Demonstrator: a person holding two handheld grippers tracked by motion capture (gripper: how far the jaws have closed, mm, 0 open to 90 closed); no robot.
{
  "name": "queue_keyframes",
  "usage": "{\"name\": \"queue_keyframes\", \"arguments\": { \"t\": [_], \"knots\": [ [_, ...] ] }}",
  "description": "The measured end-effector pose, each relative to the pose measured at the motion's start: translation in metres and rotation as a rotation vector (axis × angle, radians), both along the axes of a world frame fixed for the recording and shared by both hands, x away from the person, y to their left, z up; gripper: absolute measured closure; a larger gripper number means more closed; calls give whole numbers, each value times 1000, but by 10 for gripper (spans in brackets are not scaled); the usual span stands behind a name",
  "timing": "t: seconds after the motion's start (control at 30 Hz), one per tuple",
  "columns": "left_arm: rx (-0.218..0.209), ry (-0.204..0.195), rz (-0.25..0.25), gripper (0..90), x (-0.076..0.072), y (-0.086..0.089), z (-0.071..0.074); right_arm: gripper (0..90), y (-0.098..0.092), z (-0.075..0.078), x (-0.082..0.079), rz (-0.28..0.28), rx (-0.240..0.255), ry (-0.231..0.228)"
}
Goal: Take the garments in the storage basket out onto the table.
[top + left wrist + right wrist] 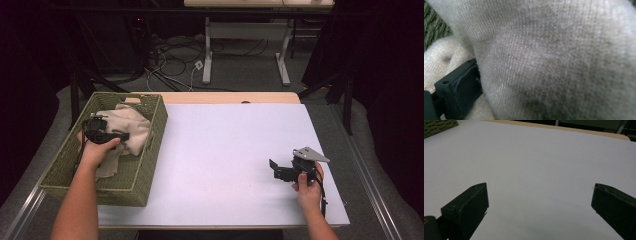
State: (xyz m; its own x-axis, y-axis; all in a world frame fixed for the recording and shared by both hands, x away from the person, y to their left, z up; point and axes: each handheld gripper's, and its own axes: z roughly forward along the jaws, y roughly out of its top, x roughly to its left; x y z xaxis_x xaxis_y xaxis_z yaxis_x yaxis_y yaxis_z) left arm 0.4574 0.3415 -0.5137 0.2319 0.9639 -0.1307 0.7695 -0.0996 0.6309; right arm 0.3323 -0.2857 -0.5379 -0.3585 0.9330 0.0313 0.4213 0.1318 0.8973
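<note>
A beige knitted cloth [134,125] lies bunched in a green woven basket [154,150] at the table's left. My left gripper [121,136] reaches into the basket and presses against the cloth. In the left gripper view the cloth [554,60] bulges between the jaws. One black finger [459,92] stands wide at the lower left, and the cloth hides the other. My right gripper [274,170] hovers low over the white table at the right. Its jaws are spread wide with nothing between them [540,202].
The white table top [225,150] stretches between the basket and my right gripper. A corner of the basket [439,126] shows far off in the right gripper view. Behind the table are another table's legs [207,60] and cables on the floor.
</note>
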Motion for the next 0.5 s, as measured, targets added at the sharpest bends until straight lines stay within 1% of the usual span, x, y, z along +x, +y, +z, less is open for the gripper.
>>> {"name": "queue_keyframes", "arguments": {
  "t": [0.03, 0.07, 0.13, 0.17, 0.23, 0.3, 0.33, 0.4, 0.5],
  "knots": [
    [4, 12, 2, 23, 0, 0, 1, 9, 0, 0, 0, 3, -1, 5],
    [6, 2, 12, 29, 1, 0, -1, 9, 0, 0, 0, 5, -2, 6],
    [13, 6, 19, 51, 2, -1, -1, 9, 0, 0, 0, 3, -1, 13],
    [21, 16, 20, 63, 2, -1, -1, 9, 0, 0, 0, 2, 0, 15],
    [18, 18, 27, 82, 3, -2, -2, 9, 0, 0, 0, 7, 1, 11],
    [11, 35, 22, 147, 3, 0, -2, 10, 0, -1, 1, 9, -5, 8],
    [4, 37, 22, 172, 3, 0, -2, 10, 0, -1, 1, 9, -5, 9],
    [-4, 27, 24, 254, 2, 0, -2, 11, 0, -1, 1, 9, -5, 9],
    [-7, 30, 22, 352, 1, 1, -1, 11, 1, -1, 1, 5, 1, 14]
  ]
}}
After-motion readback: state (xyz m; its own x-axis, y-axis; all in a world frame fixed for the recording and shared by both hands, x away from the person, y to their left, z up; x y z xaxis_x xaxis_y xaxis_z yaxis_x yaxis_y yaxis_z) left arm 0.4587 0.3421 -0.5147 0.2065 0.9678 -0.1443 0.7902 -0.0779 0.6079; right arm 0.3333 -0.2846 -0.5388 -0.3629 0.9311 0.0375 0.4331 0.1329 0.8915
